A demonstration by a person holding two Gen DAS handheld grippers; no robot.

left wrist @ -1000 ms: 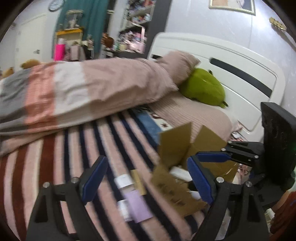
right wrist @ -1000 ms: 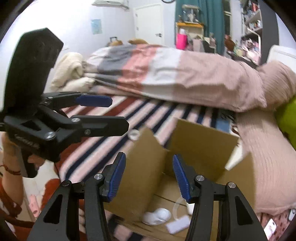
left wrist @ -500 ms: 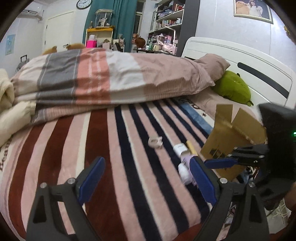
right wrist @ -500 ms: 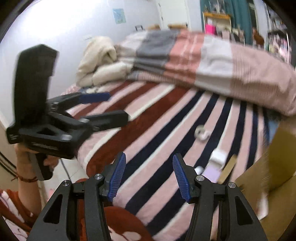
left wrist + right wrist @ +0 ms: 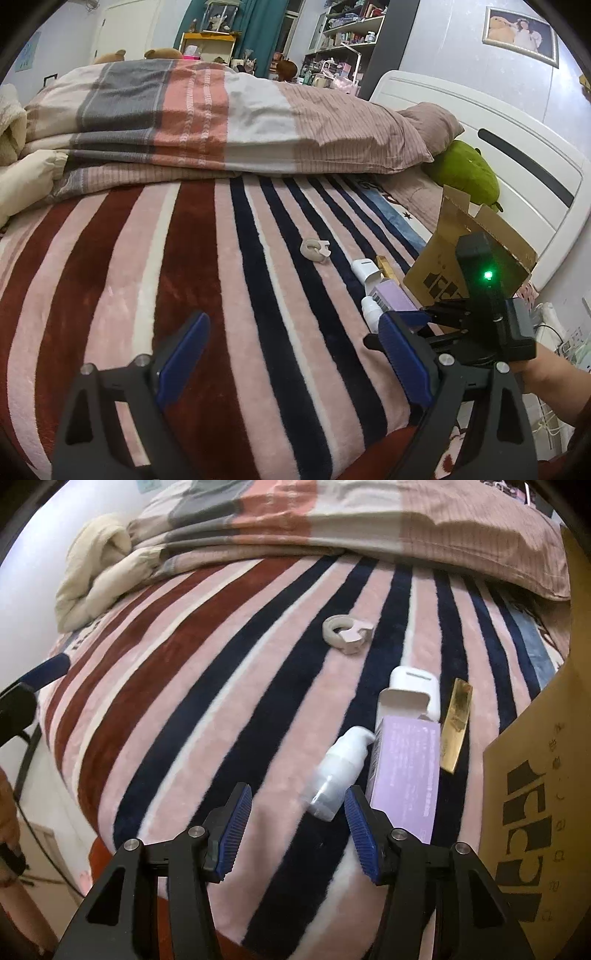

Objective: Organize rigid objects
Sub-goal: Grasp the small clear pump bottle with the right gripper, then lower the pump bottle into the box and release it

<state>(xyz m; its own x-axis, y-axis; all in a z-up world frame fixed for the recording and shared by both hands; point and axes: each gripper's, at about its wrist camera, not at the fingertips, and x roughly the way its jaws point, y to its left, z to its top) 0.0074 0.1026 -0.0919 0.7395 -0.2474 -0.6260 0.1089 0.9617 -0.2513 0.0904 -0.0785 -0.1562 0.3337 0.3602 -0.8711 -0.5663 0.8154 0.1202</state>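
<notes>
Several small items lie on the striped blanket [image 5: 221,686]: a white pump bottle [image 5: 338,771] on its side, a purple box [image 5: 406,771] with its white flap open, a white case [image 5: 415,686], a gold bar [image 5: 457,723] and a beige tape dispenser [image 5: 347,631]. My right gripper [image 5: 299,830] is open and empty, just short of the pump bottle. A cardboard box [image 5: 535,775] stands at the right. My left gripper [image 5: 291,358] is open and empty over the blanket, left of the items [image 5: 388,295] and the tape dispenser [image 5: 316,251].
A folded quilt [image 5: 221,122] lies across the bed behind the items. A cream blanket [image 5: 99,568] sits at the left. A green plush [image 5: 465,173] and a pillow [image 5: 432,125] rest by the white headboard [image 5: 517,155]. The bed edge is near me.
Both grippers have swung away from the cardboard box toward the loose items. The right gripper has dropped low, close to the pump bottle. Both stay open.
</notes>
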